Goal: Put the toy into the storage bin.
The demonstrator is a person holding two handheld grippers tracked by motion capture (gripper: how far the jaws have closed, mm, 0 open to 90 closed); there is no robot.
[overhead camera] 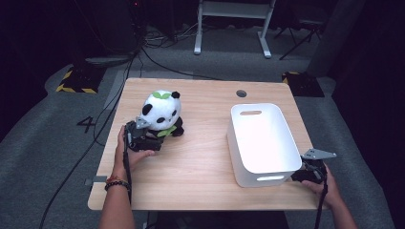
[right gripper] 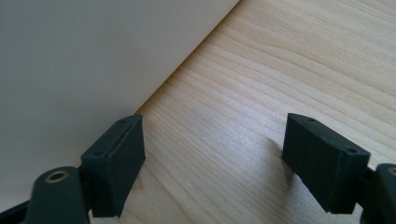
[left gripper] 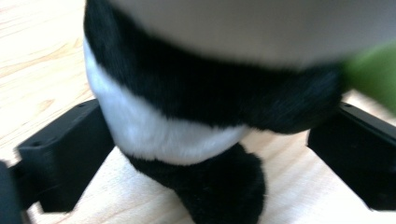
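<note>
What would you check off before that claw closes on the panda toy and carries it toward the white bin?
1. Left claw straddles the panda toy: ok, one jaw stands on each side of its body.
2. Jaws wide enough: ok, both stand apart from the plush.
3. Grip height: cannot tell; the jaws sit low by the legs, so the big head may tip.
4. White bin open and free inside: ok.
5. Right claw out of the way: ok, open, beside the bin's outer wall on the table.
6. Path from toy to bin: ok, bare wood between them.
</note>
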